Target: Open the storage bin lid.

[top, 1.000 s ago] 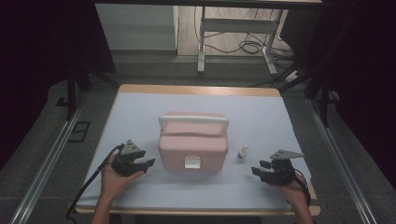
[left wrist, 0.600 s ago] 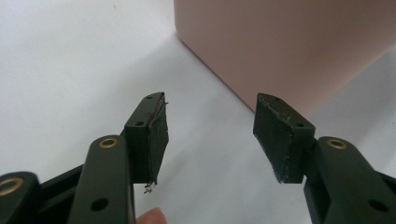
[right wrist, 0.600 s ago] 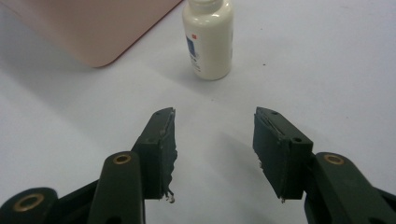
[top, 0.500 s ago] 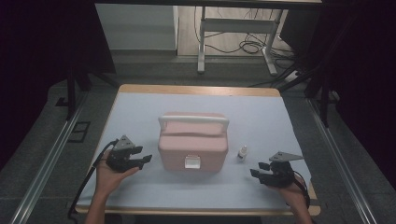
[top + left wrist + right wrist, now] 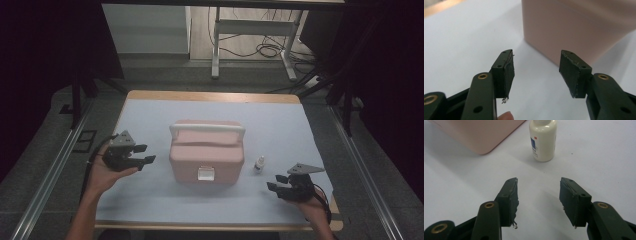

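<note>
left gripper point(image 5: 142, 155) jaws apart, empty, beside pink box point(image 5: 206, 159) at table centre. right gripper point(image 5: 278, 182) jaws apart, empty, facing small bottle point(image 5: 543, 139) – upright, just beside box. risk: off-centre approach tips bottle – narrow base.

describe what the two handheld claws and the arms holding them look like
Both are matte black two-jaw tools. The left claw and the right claw each carry a grey three-cornered plate on top. Close up, the left claw's fingers are blocky black pads with worn, frayed edges, on arms with brass-coloured rivets. A black cable trails from each. The forearms are bare, with no sleeves.
</note>
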Action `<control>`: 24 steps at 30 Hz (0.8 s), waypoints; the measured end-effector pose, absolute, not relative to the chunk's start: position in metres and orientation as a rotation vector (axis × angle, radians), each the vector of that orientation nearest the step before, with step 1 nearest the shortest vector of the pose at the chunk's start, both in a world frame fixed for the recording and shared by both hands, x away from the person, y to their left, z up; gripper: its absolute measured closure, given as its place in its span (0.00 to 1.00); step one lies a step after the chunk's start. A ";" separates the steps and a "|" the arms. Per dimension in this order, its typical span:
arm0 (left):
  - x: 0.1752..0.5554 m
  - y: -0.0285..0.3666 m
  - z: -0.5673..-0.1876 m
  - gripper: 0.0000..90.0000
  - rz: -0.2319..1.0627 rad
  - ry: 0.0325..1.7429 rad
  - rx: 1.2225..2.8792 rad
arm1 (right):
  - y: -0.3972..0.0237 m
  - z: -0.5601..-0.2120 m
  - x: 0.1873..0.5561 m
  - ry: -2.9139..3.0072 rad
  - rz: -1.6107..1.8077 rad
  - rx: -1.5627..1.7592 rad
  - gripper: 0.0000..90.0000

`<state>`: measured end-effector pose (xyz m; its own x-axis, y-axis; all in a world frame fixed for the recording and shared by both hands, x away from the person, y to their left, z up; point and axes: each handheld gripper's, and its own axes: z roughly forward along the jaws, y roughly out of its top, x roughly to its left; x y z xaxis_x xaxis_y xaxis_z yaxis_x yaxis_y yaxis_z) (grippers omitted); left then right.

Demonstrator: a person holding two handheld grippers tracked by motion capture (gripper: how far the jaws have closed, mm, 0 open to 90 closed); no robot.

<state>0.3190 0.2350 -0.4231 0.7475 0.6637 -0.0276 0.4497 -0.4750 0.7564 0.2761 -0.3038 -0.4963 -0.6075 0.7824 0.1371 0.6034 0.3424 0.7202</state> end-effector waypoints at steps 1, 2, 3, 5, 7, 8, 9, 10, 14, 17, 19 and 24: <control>0.322 0.235 -0.418 0.51 0.342 0.811 2.156 | -0.304 -0.496 0.276 2.371 1.123 1.254 0.54; 0.325 0.235 -0.412 0.51 0.338 0.790 2.162 | -0.305 -0.496 0.276 2.370 1.123 1.255 0.54; 0.327 0.235 -0.405 0.51 0.335 0.767 2.167 | -0.305 -0.496 0.276 2.369 1.123 1.255 0.54; 0.334 0.233 -0.393 0.51 0.310 0.718 2.180 | -0.306 -0.496 0.276 2.368 1.124 1.255 0.54; 0.340 0.230 -0.380 0.51 0.302 0.693 2.193 | -0.307 -0.496 0.276 2.369 1.137 1.262 0.54; 0.342 0.229 -0.374 0.51 0.300 0.671 2.210 | -0.307 -0.496 0.275 2.370 1.141 1.263 0.54; 0.345 0.228 -0.368 0.51 0.292 0.650 2.218 | -0.308 -0.496 0.275 2.370 1.143 1.264 0.54; 0.347 0.227 -0.362 0.51 0.287 0.631 2.226 | -0.308 -0.496 0.275 2.368 1.145 1.264 0.54; 0.354 0.221 -0.344 0.53 0.278 0.567 2.256 | -0.309 -0.496 0.275 2.366 1.148 1.268 0.54; 0.360 0.217 -0.333 0.53 0.267 0.529 2.272 | -0.309 -0.497 0.275 2.366 1.149 1.272 0.54; 0.365 0.213 -0.327 0.53 0.266 0.507 2.287 | -0.309 -0.497 0.275 2.366 1.149 1.273 0.54; 0.372 0.204 -0.315 0.53 0.239 0.465 2.306 | -0.309 -0.498 0.275 2.368 1.147 1.272 0.54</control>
<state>0.3717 0.2041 -0.3154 0.9163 0.3993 0.0307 0.2576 -0.6466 0.7180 0.2747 -0.3092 -0.4977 -0.6019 0.7820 0.1618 0.6117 0.3213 0.7229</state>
